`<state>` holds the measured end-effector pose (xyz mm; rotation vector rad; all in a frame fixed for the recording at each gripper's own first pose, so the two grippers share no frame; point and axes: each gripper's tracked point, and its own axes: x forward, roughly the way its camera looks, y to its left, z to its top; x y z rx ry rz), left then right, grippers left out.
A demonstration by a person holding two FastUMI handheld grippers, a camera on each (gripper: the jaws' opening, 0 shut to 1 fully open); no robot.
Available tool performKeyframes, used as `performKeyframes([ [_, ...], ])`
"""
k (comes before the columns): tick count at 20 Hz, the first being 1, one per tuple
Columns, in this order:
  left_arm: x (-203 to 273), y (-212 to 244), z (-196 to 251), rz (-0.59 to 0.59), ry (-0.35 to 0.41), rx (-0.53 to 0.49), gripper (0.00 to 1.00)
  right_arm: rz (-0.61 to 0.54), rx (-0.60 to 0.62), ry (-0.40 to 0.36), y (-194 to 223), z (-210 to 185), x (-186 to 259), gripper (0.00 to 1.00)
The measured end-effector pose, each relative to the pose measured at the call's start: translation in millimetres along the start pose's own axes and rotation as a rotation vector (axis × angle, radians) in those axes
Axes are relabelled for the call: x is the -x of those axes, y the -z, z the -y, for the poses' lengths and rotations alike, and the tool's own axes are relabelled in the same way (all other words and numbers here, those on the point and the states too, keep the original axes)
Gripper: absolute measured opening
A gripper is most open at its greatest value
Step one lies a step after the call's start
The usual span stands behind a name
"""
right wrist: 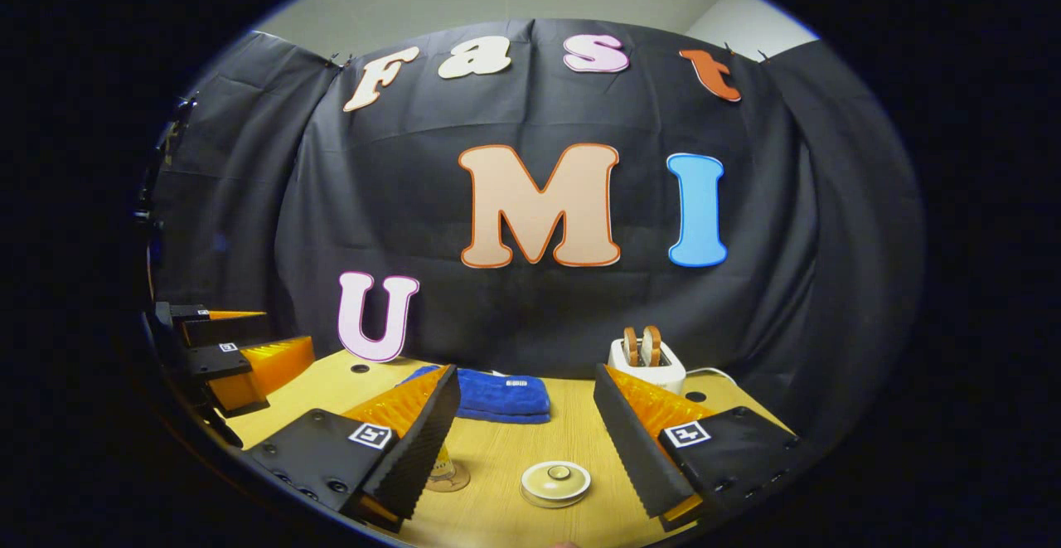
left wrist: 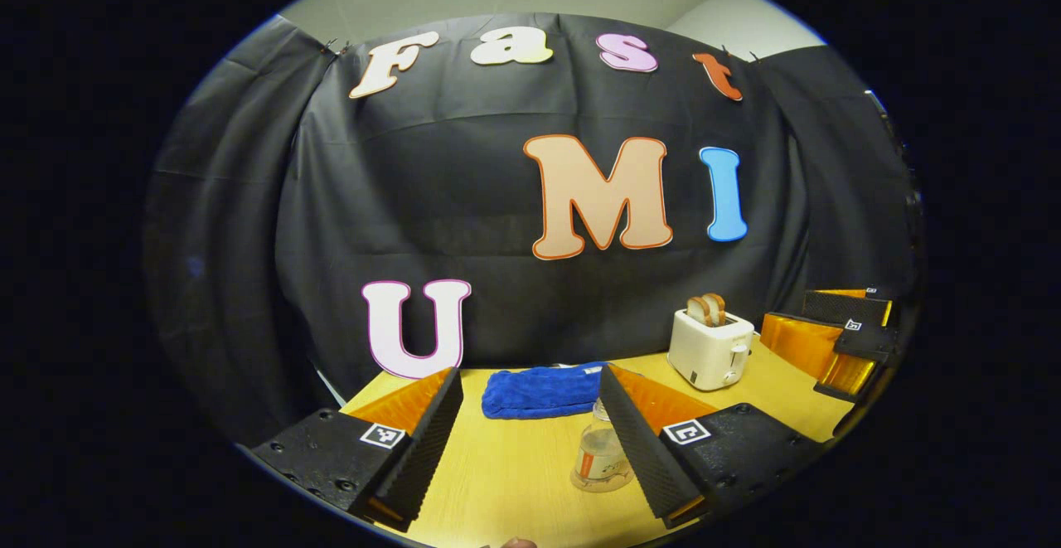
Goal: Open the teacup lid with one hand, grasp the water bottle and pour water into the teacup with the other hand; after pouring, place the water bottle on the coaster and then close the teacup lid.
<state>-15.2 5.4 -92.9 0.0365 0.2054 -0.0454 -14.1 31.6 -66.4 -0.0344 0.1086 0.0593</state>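
Observation:
In the left gripper view my left gripper [left wrist: 530, 375] stands open over the wooden table [left wrist: 497, 482]. A clear water bottle [left wrist: 598, 453] stands upright just inside its right finger, which partly covers it. My right gripper [left wrist: 837, 332] hovers at the far right edge. In the right gripper view my right gripper [right wrist: 526, 374] is open and holds nothing. The teacup [right wrist: 555, 482], with its round knobbed lid on, sits low between the fingers. The water bottle's base [right wrist: 449, 473] peeks out beside the left finger. My left gripper [right wrist: 224, 349] shows at the far left.
A folded blue towel [left wrist: 543, 390] [right wrist: 497, 395] lies at the back of the table by the black cloth wall. A white toaster [left wrist: 710, 349] [right wrist: 646, 361] with two bread slices stands at the back right. A small hole [right wrist: 359, 368] marks the tabletop.

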Motion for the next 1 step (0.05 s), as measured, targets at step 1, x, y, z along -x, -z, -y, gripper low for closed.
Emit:
performKeyframes([
  [1, -0.9, 1.2, -0.5, -0.001, 0.003, 0.004, 0.96, 0.008, -0.003, -0.001, -3.5, -1.5, 0.6, 1.00],
])
